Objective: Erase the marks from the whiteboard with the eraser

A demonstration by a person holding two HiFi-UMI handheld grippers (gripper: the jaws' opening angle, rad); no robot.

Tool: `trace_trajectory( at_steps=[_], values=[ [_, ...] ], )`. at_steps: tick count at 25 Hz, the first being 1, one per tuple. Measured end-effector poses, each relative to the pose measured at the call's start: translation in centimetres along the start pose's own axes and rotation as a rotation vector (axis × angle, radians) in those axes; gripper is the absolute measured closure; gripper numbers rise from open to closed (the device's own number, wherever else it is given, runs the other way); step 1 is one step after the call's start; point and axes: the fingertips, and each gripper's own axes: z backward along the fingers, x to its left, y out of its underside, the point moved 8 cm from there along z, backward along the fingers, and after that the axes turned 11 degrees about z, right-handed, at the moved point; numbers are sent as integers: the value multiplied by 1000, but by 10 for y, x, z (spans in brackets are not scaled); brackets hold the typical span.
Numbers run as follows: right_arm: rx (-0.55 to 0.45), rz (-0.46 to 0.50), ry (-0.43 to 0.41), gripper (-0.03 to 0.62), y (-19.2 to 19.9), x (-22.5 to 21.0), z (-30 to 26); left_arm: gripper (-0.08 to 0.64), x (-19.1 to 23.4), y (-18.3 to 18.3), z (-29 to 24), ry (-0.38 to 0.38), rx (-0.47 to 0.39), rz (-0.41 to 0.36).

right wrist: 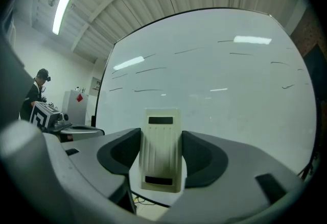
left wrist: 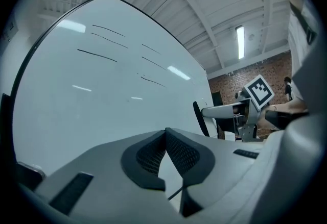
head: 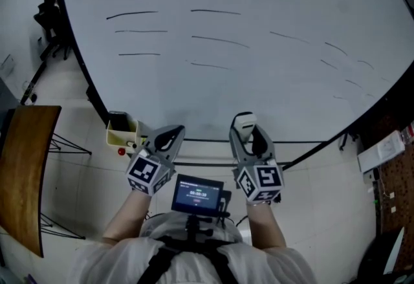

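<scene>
A large whiteboard (head: 259,82) fills the head view, with several short dark marker lines (head: 215,38) across its upper part. My right gripper (head: 244,126) is shut on a cream-white eraser (right wrist: 162,149), held upright between the jaws a little short of the board's lower edge. The eraser's top (head: 244,122) shows above the jaws in the head view. My left gripper (head: 169,136) is shut with nothing in it, its pads touching (left wrist: 164,154), low beside the right one. The marks (left wrist: 97,55) sit well above both grippers.
A small yellow tray (head: 121,133) hangs by the board's lower left edge, with a red object (head: 121,151) beside it. A wooden tabletop (head: 26,173) stands at the left. A chest-mounted screen (head: 196,195) sits between my arms. A person (right wrist: 33,96) stands far off.
</scene>
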Motion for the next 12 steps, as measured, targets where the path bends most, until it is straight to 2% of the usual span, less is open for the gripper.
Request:
trace_trajectory(
  at_steps=[7,12],
  values=[
    [53,-25,-73,336,38,9,31,555,-30,18,15,-66,-19,-1],
    [82,-53,-124,336,56,-3,79,555,-84,37,26,-115,3,37]
  ],
)
